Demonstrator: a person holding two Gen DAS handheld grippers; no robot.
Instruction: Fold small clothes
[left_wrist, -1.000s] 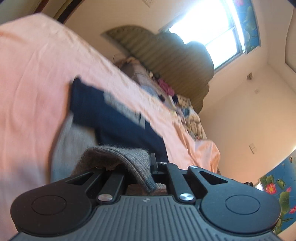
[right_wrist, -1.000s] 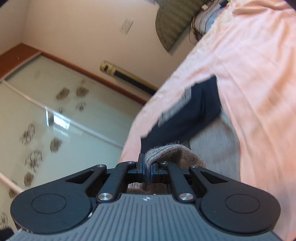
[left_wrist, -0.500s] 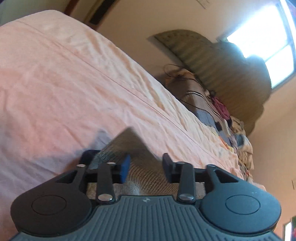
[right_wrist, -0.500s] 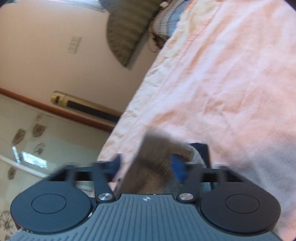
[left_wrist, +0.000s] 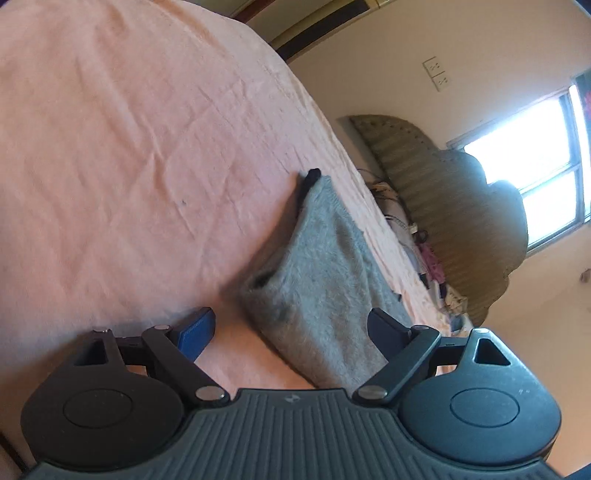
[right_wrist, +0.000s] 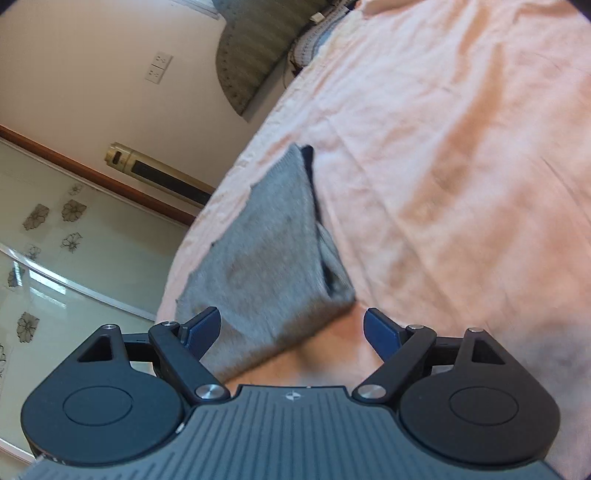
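A wrinkled pink bed sheet (left_wrist: 129, 147) fills most of both views. On it lies a folded grey knitted garment (left_wrist: 325, 280), fuzzy and roughly wedge-shaped, with a dark navy layer (left_wrist: 308, 182) peeking from its edge toward 12 o'clock. No readable writing shows; each gripper body carries only a small embossed emblem.

The left gripper (left_wrist: 291, 328) has its fingers spread wide with nothing between them, the garment lying just ahead toward 1 o'clock. The right gripper (right_wrist: 291, 330) is likewise wide apart and empty, with the garment (right_wrist: 258, 266) at 11 o'clock.

Only the left view shows a bright window (left_wrist: 532, 158) at 3 o'clock. Only the right view shows flower-patterned glass panels (right_wrist: 55, 240) at 9 o'clock. Both show a ribbed olive headboard (left_wrist: 436, 206) and a wall socket (right_wrist: 159, 67).
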